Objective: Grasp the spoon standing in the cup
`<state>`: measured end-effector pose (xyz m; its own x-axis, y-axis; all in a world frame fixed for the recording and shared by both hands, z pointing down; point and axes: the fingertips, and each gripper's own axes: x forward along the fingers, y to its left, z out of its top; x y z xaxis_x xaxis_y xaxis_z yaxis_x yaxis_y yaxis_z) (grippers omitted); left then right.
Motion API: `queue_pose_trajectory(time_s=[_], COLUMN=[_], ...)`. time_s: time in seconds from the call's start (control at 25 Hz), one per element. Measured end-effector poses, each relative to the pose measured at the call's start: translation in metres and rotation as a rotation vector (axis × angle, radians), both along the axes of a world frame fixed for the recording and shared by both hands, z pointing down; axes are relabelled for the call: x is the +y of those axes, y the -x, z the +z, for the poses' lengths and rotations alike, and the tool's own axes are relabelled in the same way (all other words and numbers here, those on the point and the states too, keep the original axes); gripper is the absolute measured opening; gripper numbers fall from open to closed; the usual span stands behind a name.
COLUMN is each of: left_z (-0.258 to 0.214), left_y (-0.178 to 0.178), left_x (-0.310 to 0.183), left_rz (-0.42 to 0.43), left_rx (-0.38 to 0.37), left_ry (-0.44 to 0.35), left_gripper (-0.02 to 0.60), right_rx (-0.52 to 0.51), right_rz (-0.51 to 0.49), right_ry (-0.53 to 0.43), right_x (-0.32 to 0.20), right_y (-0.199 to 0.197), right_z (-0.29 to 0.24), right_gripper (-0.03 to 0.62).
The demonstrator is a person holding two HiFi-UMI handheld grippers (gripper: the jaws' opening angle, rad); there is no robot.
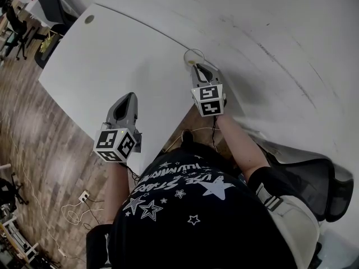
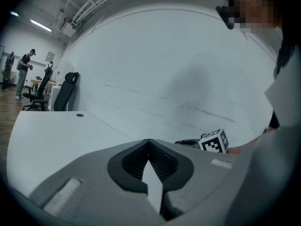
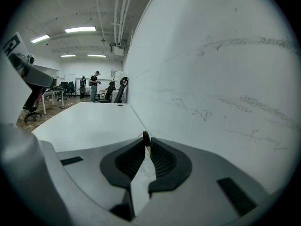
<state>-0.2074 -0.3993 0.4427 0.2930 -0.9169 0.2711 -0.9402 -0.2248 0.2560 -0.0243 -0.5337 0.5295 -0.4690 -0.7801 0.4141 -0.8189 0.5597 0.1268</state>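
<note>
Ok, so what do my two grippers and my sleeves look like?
Both the left gripper and right gripper are grey, tapered shells with black ribbed pads, each carrying a white cube of black square markers. The T-shirt is black with white stars, short-sleeved.

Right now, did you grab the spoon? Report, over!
Right gripper shut on spoon at the cup. Left gripper shut, empty, off to the side. Nothing in the way.

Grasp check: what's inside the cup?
A spoon stands in the cup, handle tip between the right gripper's jaws. Its bowl and the cup's bottom are hidden by the gripper.
</note>
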Motion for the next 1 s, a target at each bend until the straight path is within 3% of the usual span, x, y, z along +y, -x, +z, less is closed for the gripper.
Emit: queue_pose_trajectory(time_s=[0.32, 1.0], left_z=[0.001, -0.010], left_y=[0.001, 0.007], left_x=[0.002, 0.024], left_rz=[0.009, 0.022], left_rx=[0.009, 0.045], left_ry=[-0.006, -0.044], left_gripper=[0.008, 0.008], right_rx=[-0.009, -0.021], right_rz=[0.032, 0.071], right_ry=[-0.026, -0.099], right_x=[-0.001, 0.018], right_y=[-0.004, -0.010], right_z=[-0.007, -0.040], right_gripper=[0.014, 0.014])
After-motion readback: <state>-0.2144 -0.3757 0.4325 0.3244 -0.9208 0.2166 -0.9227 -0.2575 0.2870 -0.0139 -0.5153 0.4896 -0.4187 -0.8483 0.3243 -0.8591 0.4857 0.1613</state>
